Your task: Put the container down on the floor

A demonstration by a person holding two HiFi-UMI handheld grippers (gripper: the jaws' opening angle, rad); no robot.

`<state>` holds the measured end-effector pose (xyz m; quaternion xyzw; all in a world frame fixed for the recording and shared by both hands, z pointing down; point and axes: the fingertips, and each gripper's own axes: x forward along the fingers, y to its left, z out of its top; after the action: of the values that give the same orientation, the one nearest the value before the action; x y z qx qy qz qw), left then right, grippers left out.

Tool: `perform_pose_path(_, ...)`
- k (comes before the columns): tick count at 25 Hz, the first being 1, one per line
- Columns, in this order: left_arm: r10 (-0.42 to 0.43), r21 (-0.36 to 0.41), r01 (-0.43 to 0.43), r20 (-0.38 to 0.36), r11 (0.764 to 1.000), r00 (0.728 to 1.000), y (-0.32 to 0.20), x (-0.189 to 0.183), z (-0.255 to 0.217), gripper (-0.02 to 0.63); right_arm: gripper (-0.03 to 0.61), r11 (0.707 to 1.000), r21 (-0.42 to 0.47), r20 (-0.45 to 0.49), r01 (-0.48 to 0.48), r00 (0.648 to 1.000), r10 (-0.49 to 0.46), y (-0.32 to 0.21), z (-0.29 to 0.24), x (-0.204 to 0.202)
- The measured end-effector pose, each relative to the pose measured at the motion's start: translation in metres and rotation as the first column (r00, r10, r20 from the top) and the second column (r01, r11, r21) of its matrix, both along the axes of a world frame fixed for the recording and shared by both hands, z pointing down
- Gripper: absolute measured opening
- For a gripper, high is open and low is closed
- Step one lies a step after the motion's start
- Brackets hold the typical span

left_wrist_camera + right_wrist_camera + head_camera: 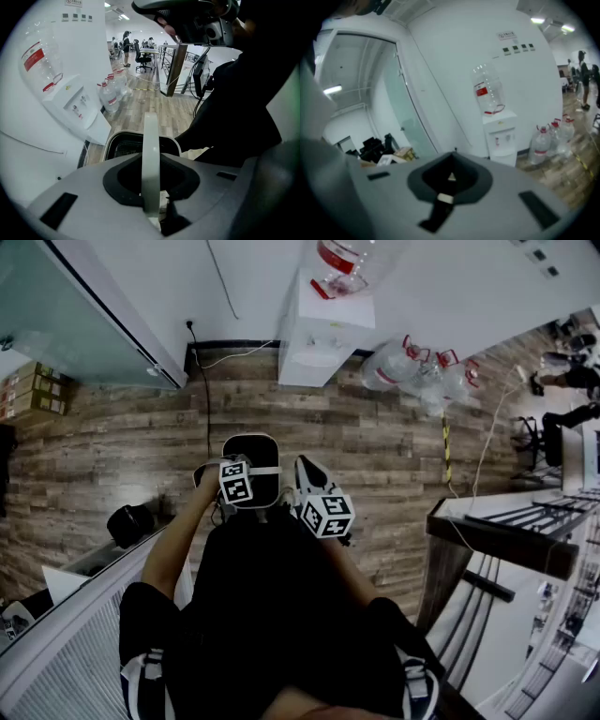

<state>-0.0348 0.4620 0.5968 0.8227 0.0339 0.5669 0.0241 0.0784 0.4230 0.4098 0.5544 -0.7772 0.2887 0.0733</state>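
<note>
The container (251, 457), a white bin with a dark mesh inside, hangs in front of my body above the wood floor (122, 456). Its white handle strap (151, 154) runs up between the jaws of my left gripper (151, 199), which is shut on it. In the left gripper view the container's rim (140, 136) shows just beyond the jaws. In the head view the left gripper (242, 486) is over the bin. My right gripper (307, 474) is just right of the container, apart from it, shut and holding nothing. It points at the wall in the right gripper view (450, 180).
A white water dispenser (323, 329) stands against the far wall, with several large water bottles (417, 371) on the floor to its right. A black cable (206, 399) runs down from a wall socket. A glass wall (66, 315) is left, a railing (502, 540) right. People stand far right (572, 381).
</note>
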Motion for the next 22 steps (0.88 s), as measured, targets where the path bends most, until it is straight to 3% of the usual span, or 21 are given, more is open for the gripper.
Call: perform_pose_path(22, 0.004, -0.029, -0.005, -0.026, 1.0, 1.0, 0.011, -0.02, -0.001, 0.103, 0.032, 0.999, 0.008, 0.021, -0.039, 0.999, 0.039, 0.004, -0.003, -0.018)
